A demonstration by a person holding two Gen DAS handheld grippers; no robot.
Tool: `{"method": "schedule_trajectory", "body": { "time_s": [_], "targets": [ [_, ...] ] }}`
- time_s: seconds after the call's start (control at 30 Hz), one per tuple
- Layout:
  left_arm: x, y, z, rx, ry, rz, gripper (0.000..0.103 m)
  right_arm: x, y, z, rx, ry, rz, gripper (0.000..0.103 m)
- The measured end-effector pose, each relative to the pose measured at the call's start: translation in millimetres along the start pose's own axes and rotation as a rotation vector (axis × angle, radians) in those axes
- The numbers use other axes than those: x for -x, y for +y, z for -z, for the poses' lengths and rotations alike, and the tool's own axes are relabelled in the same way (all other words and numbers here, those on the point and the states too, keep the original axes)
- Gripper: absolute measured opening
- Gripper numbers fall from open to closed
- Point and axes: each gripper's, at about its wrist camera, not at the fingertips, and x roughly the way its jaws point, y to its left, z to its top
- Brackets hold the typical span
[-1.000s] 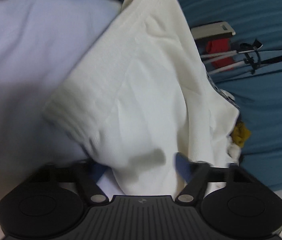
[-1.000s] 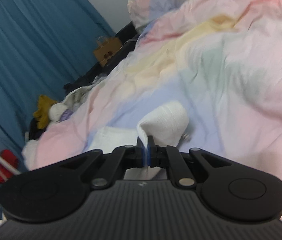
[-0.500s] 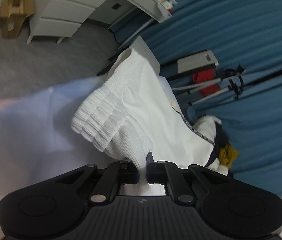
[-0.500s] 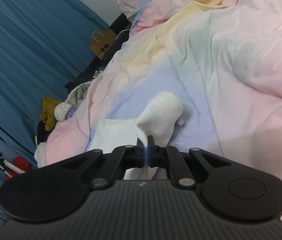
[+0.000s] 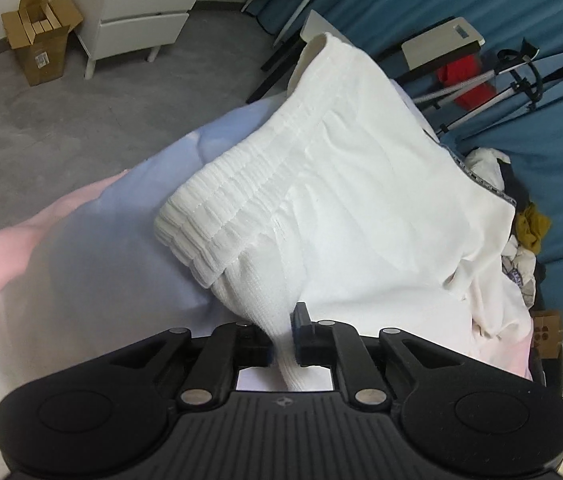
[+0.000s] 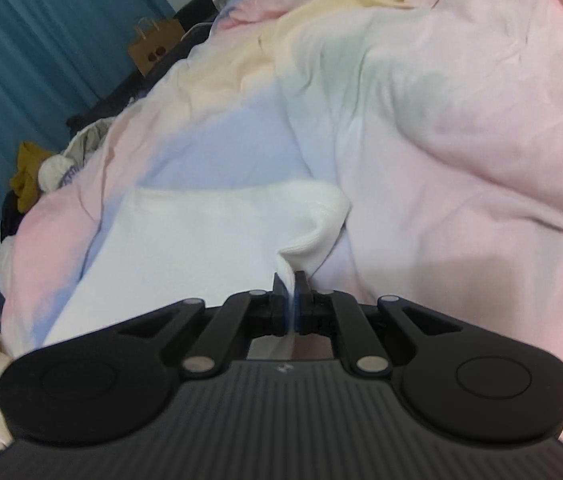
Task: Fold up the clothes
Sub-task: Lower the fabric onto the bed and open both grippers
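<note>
A white garment (image 5: pixel 345 208) with a ribbed elastic waistband (image 5: pixel 217 216) lies on the pastel bed cover (image 5: pixel 81 256). My left gripper (image 5: pixel 283 336) is shut on a fold of the white garment just below the waistband. In the right wrist view the same white garment (image 6: pixel 185 240) is spread flat on the bed cover (image 6: pixel 441 140). My right gripper (image 6: pixel 291 296) is shut on its near corner, which curls up from the bed.
A pile of other clothes (image 5: pixel 521 236) lies at the bed's edge, also in the right wrist view (image 6: pixel 41 168). Blue curtains (image 5: pixel 521 120), a stand with a red cloth (image 5: pixel 465 76), white drawers (image 5: pixel 141 12), a cardboard box (image 5: pixel 39 36) and a paper bag (image 6: pixel 153 46) surround the bed.
The left gripper closed on the garment near the waistband and pulled back. The right gripper lowered its corner, and the garment now lies spread flat on the bed.
</note>
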Motion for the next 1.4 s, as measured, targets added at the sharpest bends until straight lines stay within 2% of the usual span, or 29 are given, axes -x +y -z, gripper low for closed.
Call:
{"method": "schedule_trajectory", "body": {
  "time_s": [0.07,0.13,0.23,0.3,0.37,0.43,0.47,0.53,0.57,0.63,0.8,0.9,0.97,1.07,1.17,1.33,1.4],
  "targets": [
    [-2.5,3.7,0.8,-0.001,0.009,-0.009,0.019,-0.4,1.0,0.7,0.008,-0.001,0.001,0.007],
    [1.9,6.4,1.9,0.002,0.0,-0.032,0.021,0.6,2.1,1.6,0.007,-0.006,0.001,0.008],
    [14.9,5.1,3.2,-0.016,-0.024,-0.021,0.025,8.0,-1.5,0.0,-0.034,-0.03,-0.013,0.01],
    [26.1,-0.4,5.1,-0.063,-0.036,-0.026,0.041,15.9,0.6,-4.1,-0.044,-0.055,-0.01,0.011],
    [39.5,-11.4,9.1,-0.128,-0.061,-0.045,0.046,21.5,4.7,-6.7,-0.03,-0.093,0.012,0.014],
    [56.6,-27.3,15.2,-0.22,-0.104,-0.083,0.055,26.9,9.4,-8.5,-0.001,-0.124,0.045,0.027],
    [66.3,-36.7,19.4,-0.274,-0.135,-0.101,0.063,28.7,10.9,-9.9,0.008,-0.13,0.039,0.033],
    [82.6,-51.4,27.7,-0.354,-0.194,-0.113,0.077,33.7,14.2,-10.8,0.02,-0.151,0.025,0.071],
    [90.5,-59.2,32.9,-0.381,-0.22,-0.108,0.083,37.3,16.9,-10.8,0.03,-0.166,0.02,0.076],
    [100.0,-73.7,41.9,-0.425,-0.255,-0.09,0.085,44.7,25.3,-10.9,0.065,-0.191,0.013,0.077],
    [105.4,-121.5,70.1,-0.516,-0.305,-0.036,0.099,72.5,53.8,-4.5,0.159,-0.255,-0.029,0.077],
    [96.7,-157.6,97.6,-0.603,-0.345,0.01,0.102,94.5,72.8,5.3,0.217,-0.285,-0.105,0.077],
    [86.1,-176.7,117.7,-0.648,-0.354,0.067,0.102,110.3,87.3,14.6,0.266,-0.301,-0.167,0.077],
    [68.8,-200.6,150.1,-0.74,-0.364,0.124,0.103,131.6,107.5,34.2,0.331,-0.276,-0.287,0.077],
    [46.2,-225.0,173.1,-0.796,-0.362,0.139,0.103,149.7,125.8,60.2,0.404,-0.247,-0.389,0.077],
    [20.7,-256.2,186.6,-0.819,-0.349,0.163,0.103,171.2,157.6,105.6,0.566,-0.197,-0.53,0.077],
    [9.7,-264.1,181.7,-0.817,-0.347,0.165,0.103,177.9,167.5,121.1,0.627,-0.185,-0.578,0.076]
  ]
}}
